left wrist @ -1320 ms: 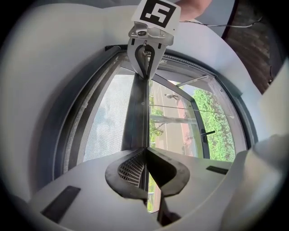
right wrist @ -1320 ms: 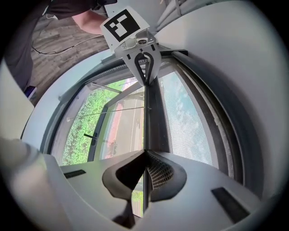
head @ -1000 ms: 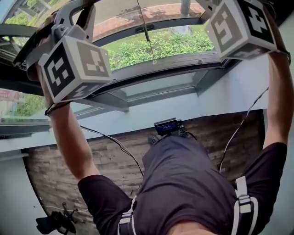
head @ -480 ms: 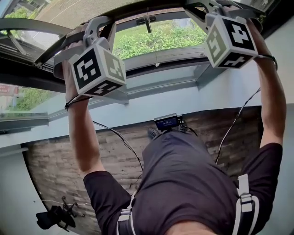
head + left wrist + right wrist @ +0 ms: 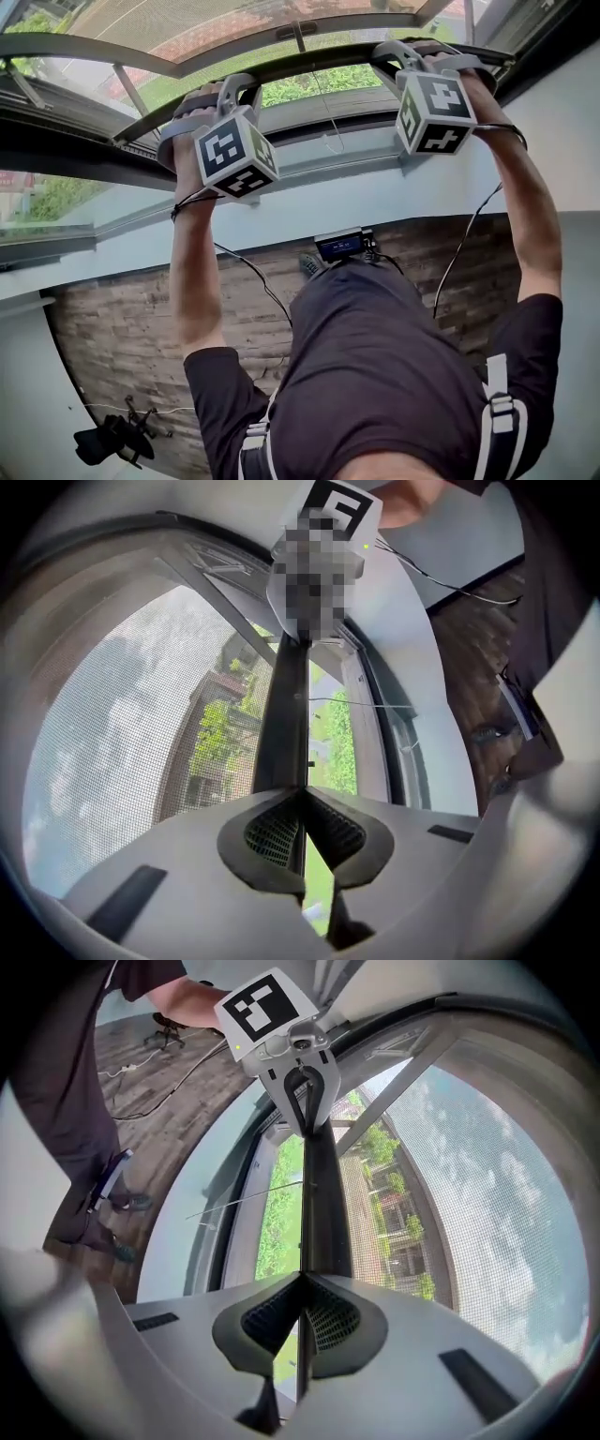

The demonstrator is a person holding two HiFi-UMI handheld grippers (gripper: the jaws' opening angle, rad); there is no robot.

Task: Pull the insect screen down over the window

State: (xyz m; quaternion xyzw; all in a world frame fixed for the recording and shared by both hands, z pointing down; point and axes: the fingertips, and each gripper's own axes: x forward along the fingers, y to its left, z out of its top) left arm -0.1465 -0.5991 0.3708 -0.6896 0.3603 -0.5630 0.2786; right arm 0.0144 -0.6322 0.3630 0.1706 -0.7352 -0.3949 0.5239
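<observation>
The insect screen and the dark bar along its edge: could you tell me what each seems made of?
The insect screen: fine grey woven mesh, probably fibreglass or plastic; sky and trees show through its grid. The bar: rigid, dark and matt, with straight smooth edges; likely extruded metal, possibly plastic.

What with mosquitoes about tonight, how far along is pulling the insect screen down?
Done: the left gripper and right gripper are both shut on the screen's dark pull bar, and mesh covers the upper window. In hand: the bar sits partway down. Left: a strip of unscreened greenery shows below the bar, so it must reach the lower frame.
</observation>
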